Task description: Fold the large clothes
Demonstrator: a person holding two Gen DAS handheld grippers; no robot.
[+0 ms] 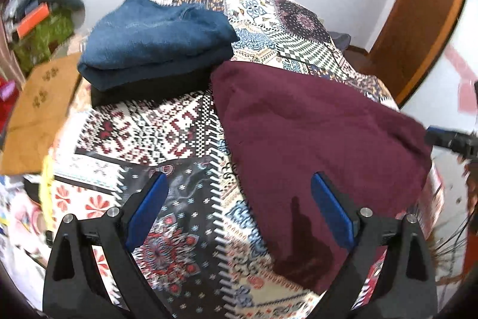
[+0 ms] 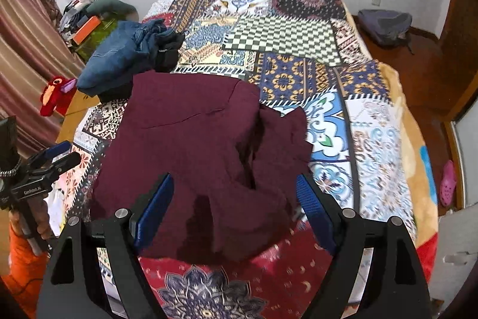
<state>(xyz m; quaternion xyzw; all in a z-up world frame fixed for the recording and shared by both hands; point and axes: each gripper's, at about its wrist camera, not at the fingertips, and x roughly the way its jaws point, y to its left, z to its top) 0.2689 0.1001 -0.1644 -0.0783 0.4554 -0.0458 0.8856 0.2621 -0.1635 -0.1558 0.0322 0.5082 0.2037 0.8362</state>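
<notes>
A maroon garment point(image 1: 313, 139) lies loosely folded on the patterned bedspread point(image 1: 167, 121); in the right wrist view point(image 2: 191, 145) its right part is bunched in folds. My left gripper point(image 1: 239, 184) is open and empty, hovering above the garment's near left edge. My right gripper point(image 2: 234, 187) is open and empty, hovering above the garment's near part. The left gripper shows at the left edge of the right wrist view point(image 2: 56, 154). The right gripper's tip shows at the right edge of the left wrist view point(image 1: 448, 136).
A folded blue garment point(image 1: 155, 41) lies on a black one at the bed's far left, also in the right wrist view point(image 2: 125, 59). A brown cardboard box point(image 1: 38, 109) stands left of the bed. A wooden door point(image 1: 424, 14) is at right. A grey bag point(image 2: 385, 26) lies on the floor.
</notes>
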